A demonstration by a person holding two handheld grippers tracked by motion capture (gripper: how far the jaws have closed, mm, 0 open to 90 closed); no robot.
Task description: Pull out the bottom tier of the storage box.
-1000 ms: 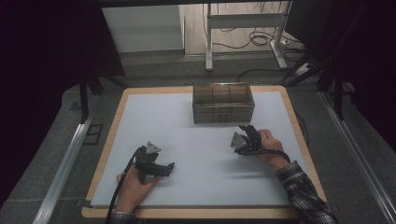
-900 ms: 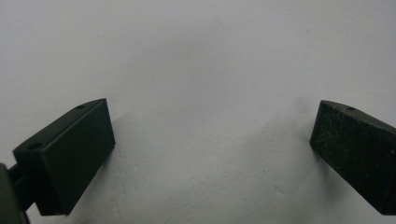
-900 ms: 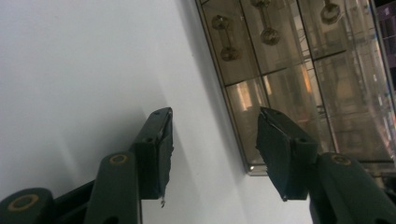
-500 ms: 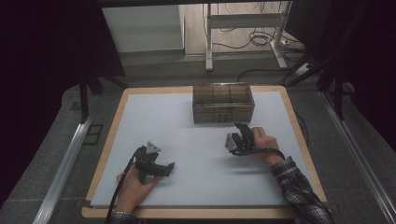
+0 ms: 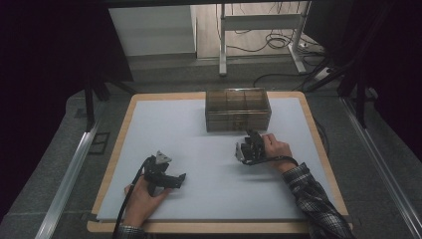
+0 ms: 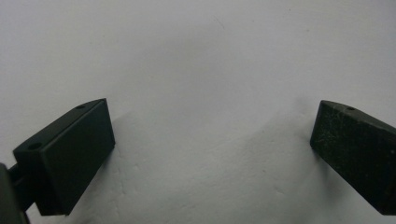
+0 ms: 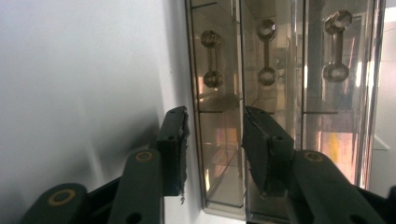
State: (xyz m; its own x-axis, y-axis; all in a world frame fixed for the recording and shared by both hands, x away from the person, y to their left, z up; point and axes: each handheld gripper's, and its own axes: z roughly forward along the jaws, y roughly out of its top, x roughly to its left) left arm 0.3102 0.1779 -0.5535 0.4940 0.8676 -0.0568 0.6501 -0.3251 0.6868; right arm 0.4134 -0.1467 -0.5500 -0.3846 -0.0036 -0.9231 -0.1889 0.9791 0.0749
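A clear brown plastic drawer box (image 5: 238, 108) stands at the back centre of the white mat (image 5: 209, 199). My right gripper (image 5: 252, 138), rolled onto its side, is just in front of the box. In the right gripper view its jaws (image 7: 215, 133) stand a narrow gap apart and have just been closing. The box front (image 7: 280, 70) with its dumbbell-shaped drawer handles (image 7: 212, 58) shows beyond the gap, and nothing is pressed between the pads. My left gripper (image 5: 175, 180) rests at the front left. Its jaws (image 6: 212, 149) are wide apart over bare mat.
The mat lies on a wooden board (image 5: 318, 149) with grey floor and metal rails (image 5: 69, 169) around it. A desk frame and cables (image 5: 268, 40) stand beyond the far edge. A plaid sleeve (image 5: 313, 199) reaches in from the lower right.
The right hand has slid left and a little closer to the box front, and its jaws look narrower. The left hand and gripper have stayed in place.
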